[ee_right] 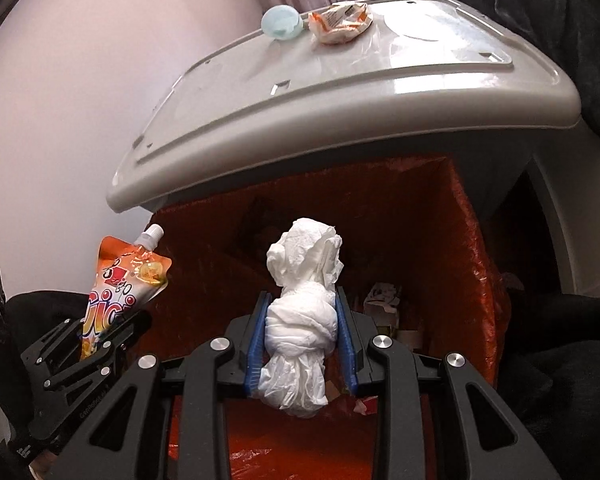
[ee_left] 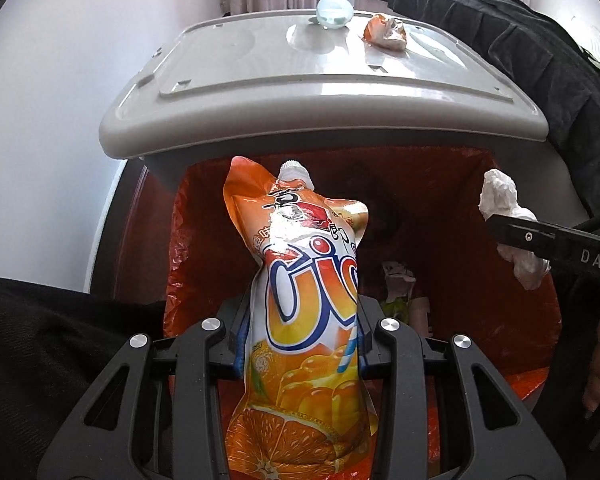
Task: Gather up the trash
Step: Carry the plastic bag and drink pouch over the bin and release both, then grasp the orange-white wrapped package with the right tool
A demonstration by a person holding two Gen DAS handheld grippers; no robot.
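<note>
Left gripper (ee_left: pixel 300 344) clamped on orange jelly pouch (ee_left: pixel 304 320), blue pads pressing both sides of its middle. Pouch upright, white spout (ee_left: pixel 294 170) at top, body crumpled, orange-slice print at bottom. It sits over the open mouth of the bin, inside which is an orange trash bag (ee_left: pixel 480 248) as liner. From the right wrist view the same pouch (ee_right: pixel 120 292) shows at far left, tilted, left gripper (ee_right: pixel 96 344) around it, next to the bag's left edge.

Bin lid (ee_left: pixel 300 80), grey plastic, raised above the opening. On top of it: pale blue round ball-like thing (ee_left: pixel 334 10) and just right of it a crumpled orange-white wrapper (ee_left: pixel 386 32), close together, can't tell if touching.

Some paper scraps (ee_left: pixel 396 280) lie at the bottom of the bag, details unclear.

Right gripper (ee_right: pixel 302 336) closed on wadded white tissue (ee_right: pixel 304 312), pads squeezing its middle, wad sticking out above and below the fingers. Tissue is over the bag opening (ee_right: pixel 440 240). In the left wrist view the tissue (ee_left: pixel 500 196) is at the right, pinched by the right gripper (ee_left: pixel 516 240), above the bag's right side.

Dark fabric (ee_left: pixel 540 60) drapes at upper right beside the lid. White wall (ee_left: pixel 40 120) at left.
</note>
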